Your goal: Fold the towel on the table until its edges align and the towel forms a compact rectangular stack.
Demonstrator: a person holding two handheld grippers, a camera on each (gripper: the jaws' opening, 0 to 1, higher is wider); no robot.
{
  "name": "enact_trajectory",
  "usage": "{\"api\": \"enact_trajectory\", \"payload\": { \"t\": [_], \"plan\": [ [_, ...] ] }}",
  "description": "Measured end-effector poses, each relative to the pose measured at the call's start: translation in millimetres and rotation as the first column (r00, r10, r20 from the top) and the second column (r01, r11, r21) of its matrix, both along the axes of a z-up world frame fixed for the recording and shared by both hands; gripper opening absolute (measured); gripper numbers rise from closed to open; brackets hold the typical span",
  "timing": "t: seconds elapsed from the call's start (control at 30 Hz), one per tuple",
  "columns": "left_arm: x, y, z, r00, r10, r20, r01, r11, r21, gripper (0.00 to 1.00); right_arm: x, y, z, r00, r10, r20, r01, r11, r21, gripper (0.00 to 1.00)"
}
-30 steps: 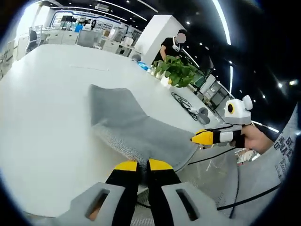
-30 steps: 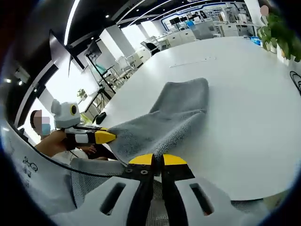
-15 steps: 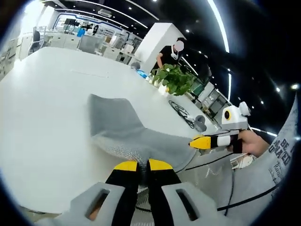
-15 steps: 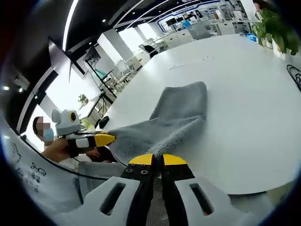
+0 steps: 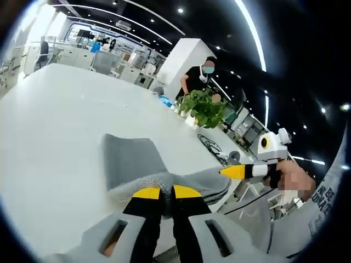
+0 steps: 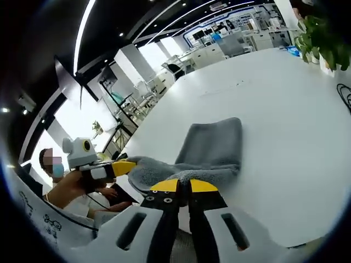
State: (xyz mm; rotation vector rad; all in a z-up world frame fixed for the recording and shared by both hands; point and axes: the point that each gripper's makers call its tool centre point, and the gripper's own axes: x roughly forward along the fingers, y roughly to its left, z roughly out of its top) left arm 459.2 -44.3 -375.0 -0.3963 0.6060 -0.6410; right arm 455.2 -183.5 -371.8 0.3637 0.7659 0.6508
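Your left tongs (image 5: pixel 160 193), yellow-tipped on black arms, are clenched on the near edge of the grey terry-cloth towel (image 5: pixel 134 163); the two tips sit almost together with the cloth's fuzzy hem bunched right at them. Your right tongs (image 6: pixel 184 186) are likewise pinched tight on the towel (image 6: pixel 211 148), with a rolled lip of cloth lying just across their tips.

From each camera you can see the other tool: in the left gripper view the right tongs (image 5: pixel 233 172) come in from the right, their yellow point touching the towel's corner, held by your hand (image 5: pixel 290 181). In the right gripper view the left tongs (image 6: pixel 125 167) enter from the left, their tip buried in the towel's raised edge, with your hand (image 6: pixel 68 189) behind them.

The towel rests on the broad white worktop (image 5: pixel 49 120), near its front edge. The far part lies flat as a smooth grey rectangle, while the near part is lifted and curled over towards it, forming a thick fold between the two tongs.

Beyond the towel, a leafy green potted plant (image 5: pixel 204 105) stands at the worktop's far side, with a person in a black top (image 5: pixel 198 76) behind it. A black wire coil (image 5: pixel 211 148) lies on the worktop near the plant.
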Motion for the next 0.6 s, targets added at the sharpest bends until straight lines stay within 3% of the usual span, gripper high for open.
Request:
{"api": "enact_trajectory", "payload": {
  "t": [0.2,0.6],
  "plan": [
    [25.0,0,2.5,1.0,0.029,0.001,-0.029,0.999,-0.018,0.05,23,-3,2.3,1.0,-0.029,0.004,0.029,0.999,0.016,0.03],
    [77.3,8,-15.6,0.994,0.101,-0.043,-0.102,0.995,-0.024,0.06,82,3,-7.0,0.999,-0.052,0.009,0.052,0.999,0.01,0.03]
  ]
}}
